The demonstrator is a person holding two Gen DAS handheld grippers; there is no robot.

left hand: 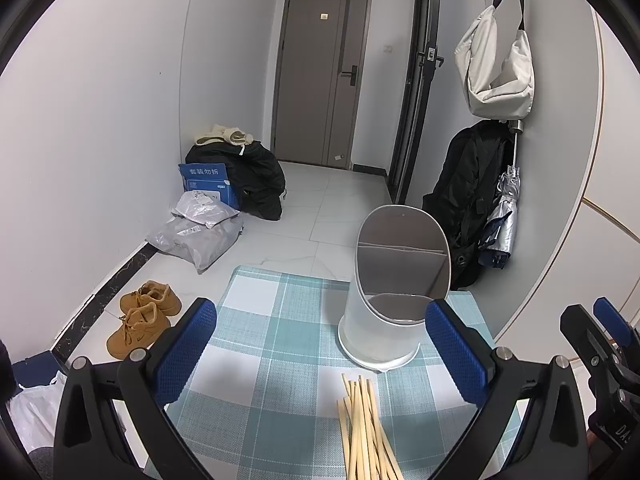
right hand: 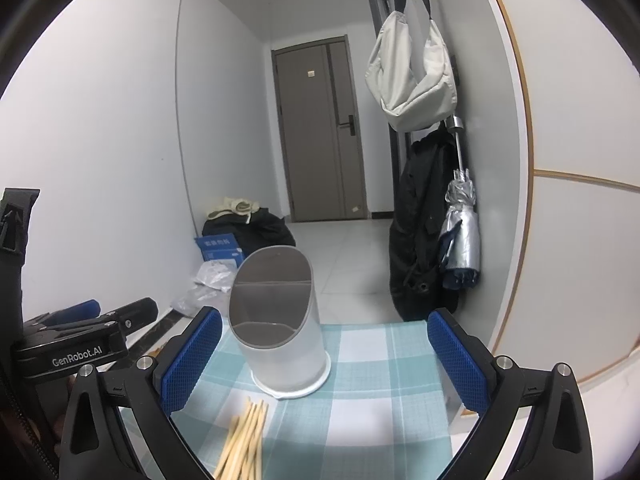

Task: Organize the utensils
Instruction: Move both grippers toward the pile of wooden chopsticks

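Observation:
A bundle of pale wooden chopsticks lies on a blue-and-white checked table mat. Beyond it stands a white utensil holder with a slanted grey-rimmed mouth and an inner divider, upright near the mat's far right. My left gripper hovers open above the mat, chopsticks below and between its blue pads, nothing gripped. In the right wrist view the chopsticks lie low left, the holder ahead. My right gripper is open and holds nothing.
The table edge drops to a white tiled floor. On it lie tan shoes, plastic parcels and a blue box. A black coat, folded umbrella and white bag hang on the right wall.

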